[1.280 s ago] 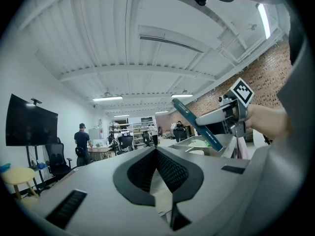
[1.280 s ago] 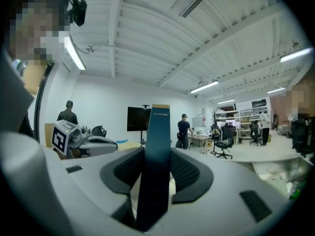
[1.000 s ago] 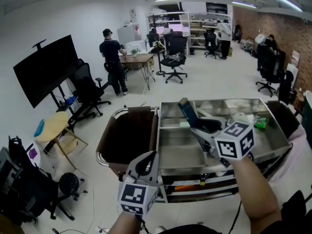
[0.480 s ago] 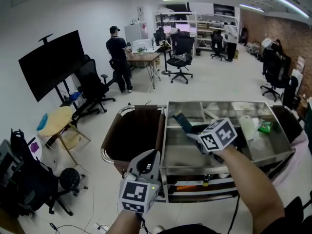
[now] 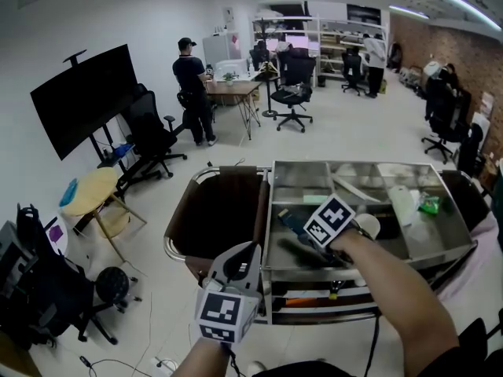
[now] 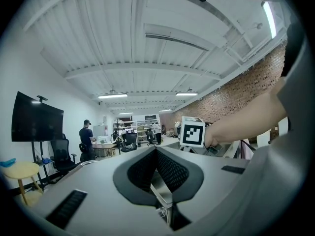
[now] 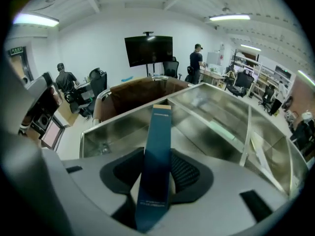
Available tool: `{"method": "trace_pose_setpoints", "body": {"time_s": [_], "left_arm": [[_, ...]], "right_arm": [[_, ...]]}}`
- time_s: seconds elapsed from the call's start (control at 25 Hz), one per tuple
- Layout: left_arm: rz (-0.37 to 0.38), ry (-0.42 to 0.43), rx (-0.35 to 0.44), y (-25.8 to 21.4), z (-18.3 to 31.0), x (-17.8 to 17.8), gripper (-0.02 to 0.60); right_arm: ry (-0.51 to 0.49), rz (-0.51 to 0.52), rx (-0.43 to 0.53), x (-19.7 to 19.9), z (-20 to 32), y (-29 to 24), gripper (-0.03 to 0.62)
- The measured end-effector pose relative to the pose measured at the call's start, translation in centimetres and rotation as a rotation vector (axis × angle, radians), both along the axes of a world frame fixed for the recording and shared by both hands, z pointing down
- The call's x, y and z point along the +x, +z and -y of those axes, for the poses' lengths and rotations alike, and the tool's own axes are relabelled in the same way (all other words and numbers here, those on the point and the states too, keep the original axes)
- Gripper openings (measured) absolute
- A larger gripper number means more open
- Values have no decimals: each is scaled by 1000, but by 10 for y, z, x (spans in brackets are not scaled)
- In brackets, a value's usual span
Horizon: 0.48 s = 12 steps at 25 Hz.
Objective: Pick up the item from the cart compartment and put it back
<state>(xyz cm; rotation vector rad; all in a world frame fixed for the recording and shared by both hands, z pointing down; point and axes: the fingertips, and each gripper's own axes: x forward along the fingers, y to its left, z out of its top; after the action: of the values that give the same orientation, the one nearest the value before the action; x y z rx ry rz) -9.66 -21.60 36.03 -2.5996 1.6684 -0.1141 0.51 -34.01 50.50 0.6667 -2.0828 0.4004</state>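
Right tongs (image 7: 156, 173): clenched on a slim dark-blue rectangular carton (image 7: 158, 132), one pad on each broad face, the carton's far end sticking out past the tips.
Left tongs (image 6: 156, 151): clenched together with nothing between them, held on the near side of the cart and apart from it.
Carton: low over the near-left compartment (image 5: 292, 267) of the shiny steel cart (image 5: 354, 163); whether it touches the compartment floor cannot be told.
Cart's left end: a brown tub (image 5: 216, 218) hangs there.
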Motion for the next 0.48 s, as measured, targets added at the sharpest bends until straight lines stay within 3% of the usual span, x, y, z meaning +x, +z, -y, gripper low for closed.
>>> {"method": "trace_pose_setpoints", "body": {"time_s": [0.2, 0.36, 0.44, 0.48], "left_arm": [[-3, -2, -6, 2, -1, -3, 0], [-4, -15, -9, 3, -3, -12, 0], [-8, -24, -13, 5, -2, -16, 0], [-10, -28, -15, 5, -1, -18, 0]], "right_arm": [[-54, -89, -62, -5, -6, 22, 183], [-43, -82, -66, -8, -3, 26, 189], [-50, -67, -75, -11, -4, 26, 210], [-56, -57, -89, -13, -6, 26, 250]]}}
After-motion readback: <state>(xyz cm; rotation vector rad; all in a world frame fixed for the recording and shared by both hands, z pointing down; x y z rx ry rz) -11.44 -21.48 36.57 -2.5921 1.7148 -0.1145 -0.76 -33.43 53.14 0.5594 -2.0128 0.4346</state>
